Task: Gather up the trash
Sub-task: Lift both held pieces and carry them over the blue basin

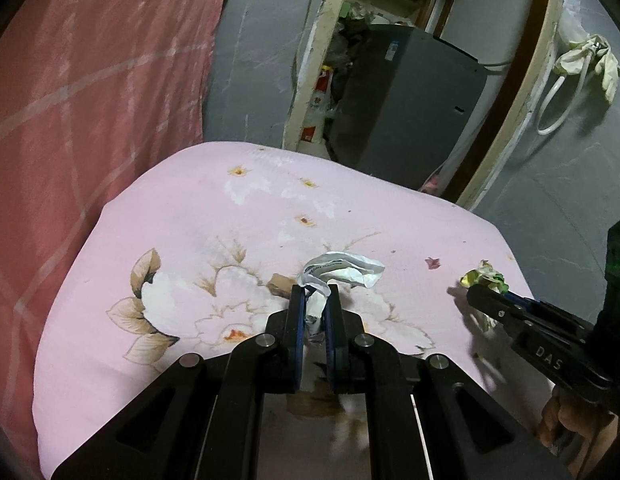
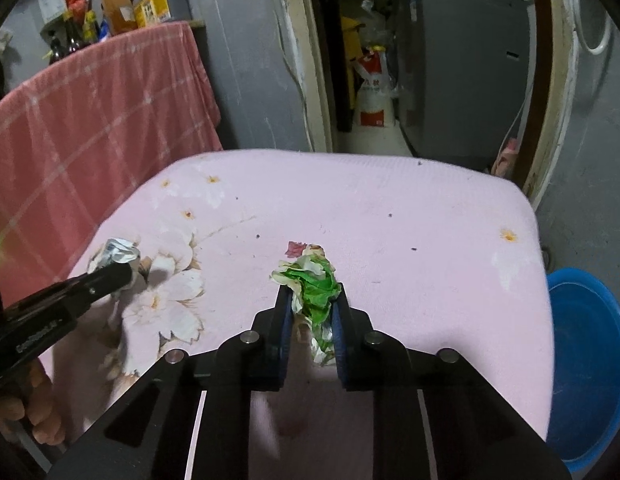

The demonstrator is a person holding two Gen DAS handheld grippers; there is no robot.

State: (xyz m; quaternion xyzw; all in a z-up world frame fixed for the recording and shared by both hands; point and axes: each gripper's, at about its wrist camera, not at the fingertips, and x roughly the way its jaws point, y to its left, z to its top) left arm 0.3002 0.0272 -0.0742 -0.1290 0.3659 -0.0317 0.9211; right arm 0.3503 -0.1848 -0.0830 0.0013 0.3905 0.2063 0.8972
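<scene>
left gripper (image 1: 315, 294) jaws clamped on a crumpled silver-white wrapper (image 1: 342, 270), just over the pink flowered cloth (image 1: 190, 208) on the table. right gripper (image 2: 310, 296) jaws closed on a crumpled green and white wrapper (image 2: 314, 284), low over the same cloth, right of the other one. blue basin (image 2: 590, 360) beside the table's right edge. red checked cloth (image 2: 90, 120) hangs behind on the left.
</scene>
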